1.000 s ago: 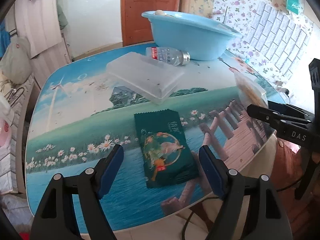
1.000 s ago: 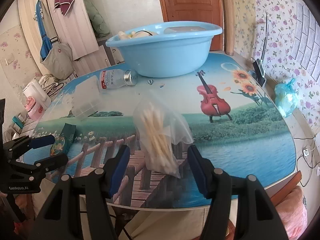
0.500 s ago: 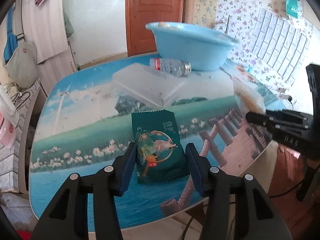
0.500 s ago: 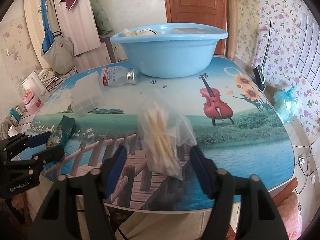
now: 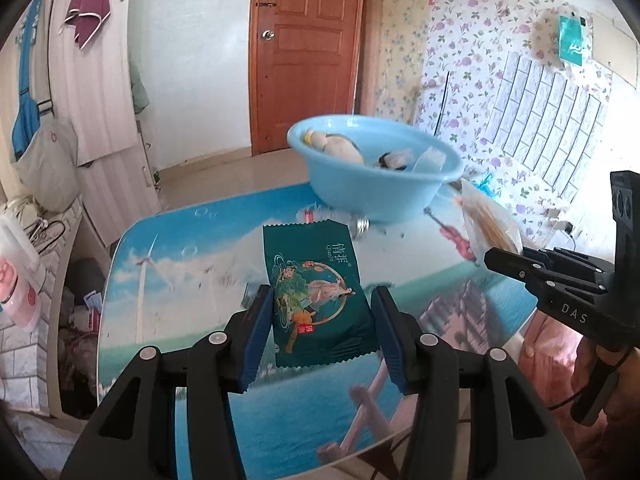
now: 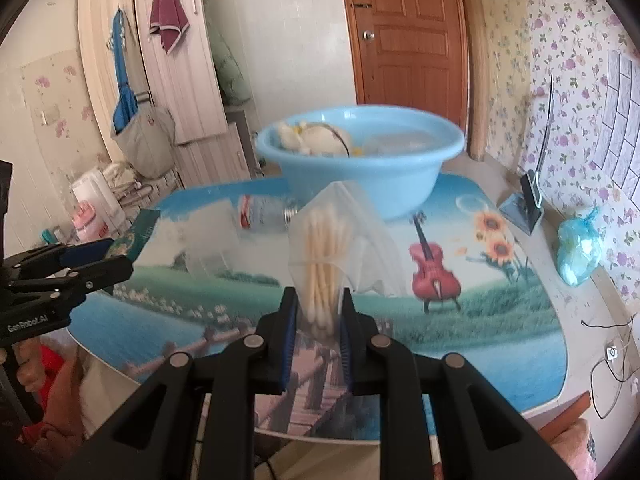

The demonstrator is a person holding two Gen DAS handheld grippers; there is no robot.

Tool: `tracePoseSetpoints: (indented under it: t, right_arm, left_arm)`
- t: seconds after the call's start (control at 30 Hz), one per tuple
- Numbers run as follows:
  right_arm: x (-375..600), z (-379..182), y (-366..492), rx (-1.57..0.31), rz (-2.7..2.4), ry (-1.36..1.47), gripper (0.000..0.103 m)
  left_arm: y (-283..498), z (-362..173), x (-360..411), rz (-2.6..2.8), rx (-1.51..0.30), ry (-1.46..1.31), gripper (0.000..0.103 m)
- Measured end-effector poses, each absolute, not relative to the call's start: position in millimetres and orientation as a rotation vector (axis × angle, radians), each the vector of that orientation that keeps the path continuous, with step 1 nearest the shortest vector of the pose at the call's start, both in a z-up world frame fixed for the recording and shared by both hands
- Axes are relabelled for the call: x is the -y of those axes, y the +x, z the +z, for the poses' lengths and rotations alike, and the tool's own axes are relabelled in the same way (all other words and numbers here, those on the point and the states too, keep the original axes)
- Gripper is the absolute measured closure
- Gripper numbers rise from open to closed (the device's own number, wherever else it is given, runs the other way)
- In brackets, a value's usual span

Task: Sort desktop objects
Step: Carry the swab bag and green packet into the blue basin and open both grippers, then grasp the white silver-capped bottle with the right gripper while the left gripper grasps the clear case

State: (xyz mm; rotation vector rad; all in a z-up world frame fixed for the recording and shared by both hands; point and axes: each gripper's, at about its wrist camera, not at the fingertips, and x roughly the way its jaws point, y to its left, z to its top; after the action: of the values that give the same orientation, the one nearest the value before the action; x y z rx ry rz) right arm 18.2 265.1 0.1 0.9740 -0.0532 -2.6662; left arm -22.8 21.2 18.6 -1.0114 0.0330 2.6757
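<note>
Since both are light and floppy, low pinches look right: the left gripper (image 5: pixel 322 330) squeezes the dark green snack packet (image 5: pixel 316 292) by its lower half, the right gripper (image 6: pixel 318 320) nips the clear bag of cotton swabs (image 6: pixel 326 256) near its bottom, both lifted off the table (image 6: pixel 500 320), short of the blue basin (image 6: pixel 360 160).

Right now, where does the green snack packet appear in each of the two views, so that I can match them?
Left wrist: the green snack packet fills the lower centre, held between the fingers of the left gripper.
Right wrist: only its edge shows at far left, above the left gripper.
Shared landmark: the blue basin at the table's far side.
</note>
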Motion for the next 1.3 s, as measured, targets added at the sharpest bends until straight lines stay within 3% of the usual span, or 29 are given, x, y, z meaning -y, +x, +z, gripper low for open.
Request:
tracePoseSetpoints:
  t: [0.53, 0.97, 1.1, 1.3]
  right_arm:
    - [-277, 37, -36, 0.106, -2.679, 0.872, 0.084]
    - [-286, 40, -116, 0.111, -2.67, 0.847, 0.083]
    - [-288, 35, -130, 0.107, -2.666, 0.861, 0.082]
    - [-289, 27, -138, 0.12, -2.672, 0.883, 0.059]
  left_arm:
    - [-102, 55, -63, 2.638, -0.077, -0.892, 0.053]
    - [-175, 50, -108, 2.581, -0.138, -0.867, 0.053]
    - [-182, 43, -113, 2.563, -0.159, -0.868, 0.039]
    - [-178, 37, -110, 2.575, -0.158, -0.893, 0.035]
